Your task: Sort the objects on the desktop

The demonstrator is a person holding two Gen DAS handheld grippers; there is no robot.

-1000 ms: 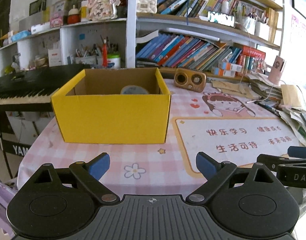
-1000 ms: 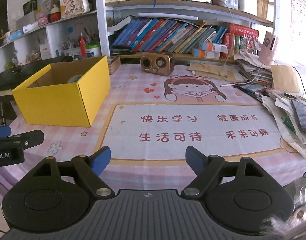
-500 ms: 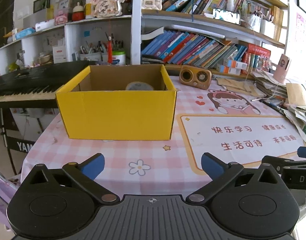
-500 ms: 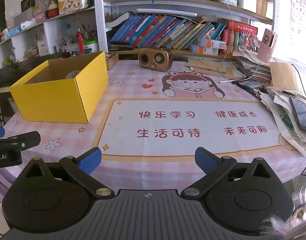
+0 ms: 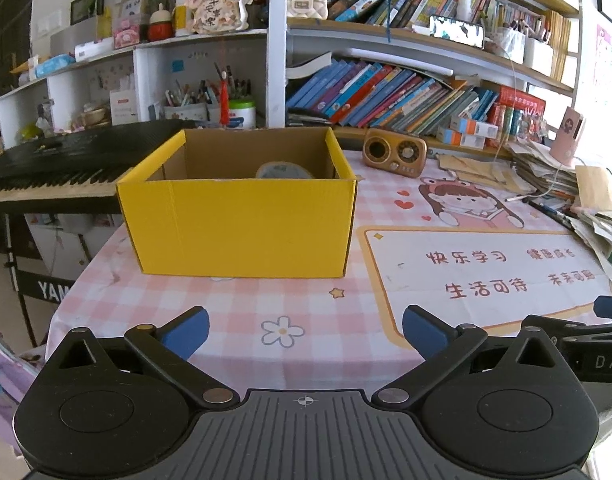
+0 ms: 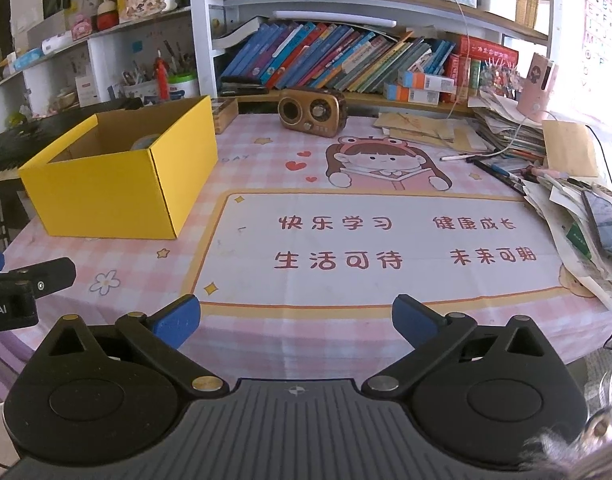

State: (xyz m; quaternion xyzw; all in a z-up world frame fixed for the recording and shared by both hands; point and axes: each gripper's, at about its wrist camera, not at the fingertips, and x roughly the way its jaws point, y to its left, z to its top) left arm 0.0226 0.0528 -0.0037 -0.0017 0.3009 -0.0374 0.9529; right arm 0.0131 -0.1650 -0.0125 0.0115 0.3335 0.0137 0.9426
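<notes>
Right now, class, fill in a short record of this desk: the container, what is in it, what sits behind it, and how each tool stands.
container: yellow box, open at the top, on the checked tablecloth
contents: a round pale thing, only partly seen
behind the box: brown radio
table's right edge: heap of papers
left tool: open, empty, jaws just widened
right tool: open, empty, jaws just widened

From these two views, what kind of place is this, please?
Probably a home study or child's room: crowded shelves of books, a keyboard piano beside the table, and a cartoon study mat on the pink checked tablecloth under a yellow cardboard box.
</notes>
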